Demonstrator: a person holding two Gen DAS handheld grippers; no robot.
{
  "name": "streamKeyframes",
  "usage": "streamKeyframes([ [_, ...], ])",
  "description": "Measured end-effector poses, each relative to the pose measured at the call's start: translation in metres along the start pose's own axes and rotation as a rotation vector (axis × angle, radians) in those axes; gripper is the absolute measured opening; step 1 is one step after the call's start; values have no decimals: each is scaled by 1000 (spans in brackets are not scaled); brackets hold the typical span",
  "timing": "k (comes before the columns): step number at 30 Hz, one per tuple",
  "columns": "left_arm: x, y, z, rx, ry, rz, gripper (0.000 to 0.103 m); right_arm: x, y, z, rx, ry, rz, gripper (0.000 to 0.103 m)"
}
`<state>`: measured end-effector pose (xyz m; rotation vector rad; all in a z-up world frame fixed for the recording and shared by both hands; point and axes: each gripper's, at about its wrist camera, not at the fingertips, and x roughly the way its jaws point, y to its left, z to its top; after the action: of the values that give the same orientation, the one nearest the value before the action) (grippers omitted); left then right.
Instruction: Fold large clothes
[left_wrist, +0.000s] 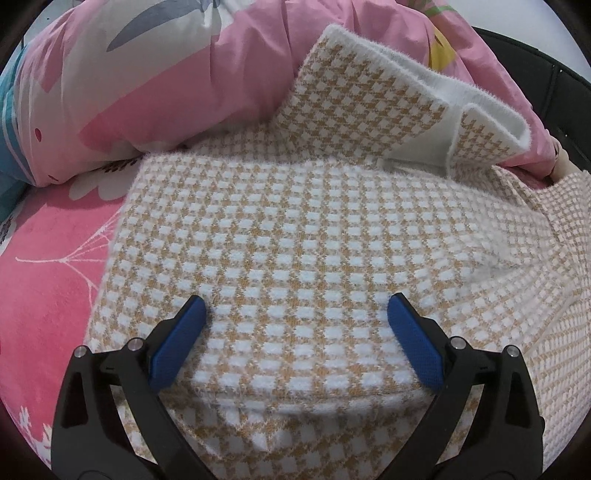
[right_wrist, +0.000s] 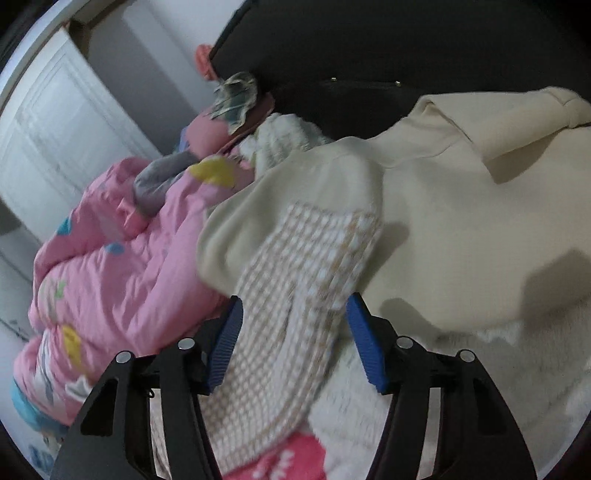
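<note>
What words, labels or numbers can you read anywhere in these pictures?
None. The checked sweater, pink quilt and cream garment carry only patterns, no lettering. The crumpled printed thing near the dark headboard is too blurred to read.

The left tongs angle downward, jaws spread wide, blue pads gripping nothing. The right tongs also tilt downward, jaws half-spread, the view blurred.

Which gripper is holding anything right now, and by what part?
Neither, as far as shown. The left gripper stands wide open over the checked sweater. A sweater part lies between the right gripper's open pads, ungripped.
</note>
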<state>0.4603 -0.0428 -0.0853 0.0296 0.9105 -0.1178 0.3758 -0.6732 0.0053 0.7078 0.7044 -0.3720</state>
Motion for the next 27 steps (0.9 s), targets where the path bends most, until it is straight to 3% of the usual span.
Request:
streamKeyframes([
  [5, -1, 2, -1, -8, 0, -12, 95, 29, -12, 9, 38, 13, -44, 49],
  [9, -1, 3, 0, -9, 0, -13, 95, 39, -13, 9, 21, 2, -79, 33],
  [12, 0, 3, 0, -9, 0, -13, 95, 31, -7, 5, -11, -24, -71, 21],
  [14, 0, 3, 1, -10, 2, -13, 95, 18, 2, 0, -47, -48, -53, 19],
  [20, 1, 2, 2, -8, 3, -11, 95, -71, 60, -23, -227, -136, 83, 17],
  [27, -10, 2, 8, -5, 34, 37, 95, -202, 170, -65, -457, -260, 313, 17],
])
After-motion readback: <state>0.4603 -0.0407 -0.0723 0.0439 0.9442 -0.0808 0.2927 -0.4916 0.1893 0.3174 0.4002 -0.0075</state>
